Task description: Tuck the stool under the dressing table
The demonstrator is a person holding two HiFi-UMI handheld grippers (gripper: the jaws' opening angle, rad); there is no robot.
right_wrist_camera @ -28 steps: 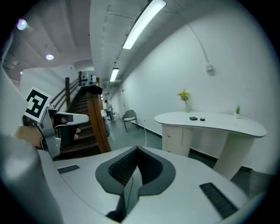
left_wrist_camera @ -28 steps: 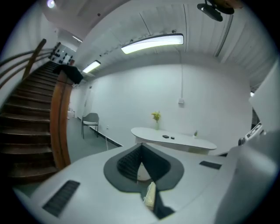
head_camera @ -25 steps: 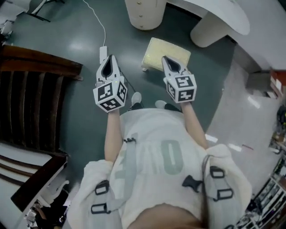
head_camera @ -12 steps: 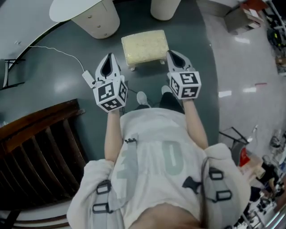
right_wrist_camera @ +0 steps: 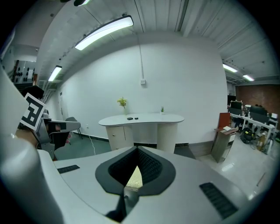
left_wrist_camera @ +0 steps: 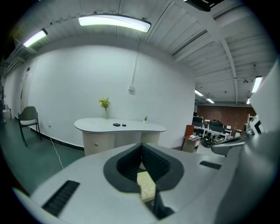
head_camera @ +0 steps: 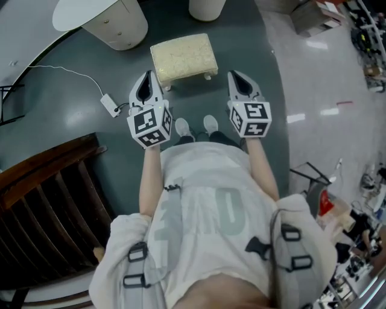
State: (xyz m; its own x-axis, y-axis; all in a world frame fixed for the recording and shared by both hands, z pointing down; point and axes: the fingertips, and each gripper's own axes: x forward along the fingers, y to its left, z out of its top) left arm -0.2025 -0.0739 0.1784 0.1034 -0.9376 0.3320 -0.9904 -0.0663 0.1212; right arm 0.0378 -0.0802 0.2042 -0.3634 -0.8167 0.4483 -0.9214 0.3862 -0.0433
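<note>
1. The stool [head_camera: 184, 56] stood on the green floor in the open, short of the dressing table [head_camera: 77, 12] and not yet under it.
2. Beyond the stool to its left was the table's drawer pedestal [head_camera: 117, 27], and beyond it to the right a round pedestal [head_camera: 207, 7]. The stool touched neither.
3. You held your left gripper [head_camera: 146, 78] in the air by the stool's left end, its jaws clenched together on nothing.
4. Your right gripper [head_camera: 236, 77] hung by the stool's right end in the same state — closed tight and empty.
5. Neither gripper touched the stool. In each gripper view its cream top showed only through the opening behind the closed jaws.
6. Your shoes [head_camera: 182, 127] were on the floor just on your side of the stool, between the two grippers.
7. A white cable with its adapter [head_camera: 110, 104] lay left of the stool. A dark wooden slatted piece [head_camera: 42, 205] stood further left, nearer to you.
8. On the tabletop past the stool stood a vase of yellow flowers [left_wrist_camera: 104, 105].
</note>
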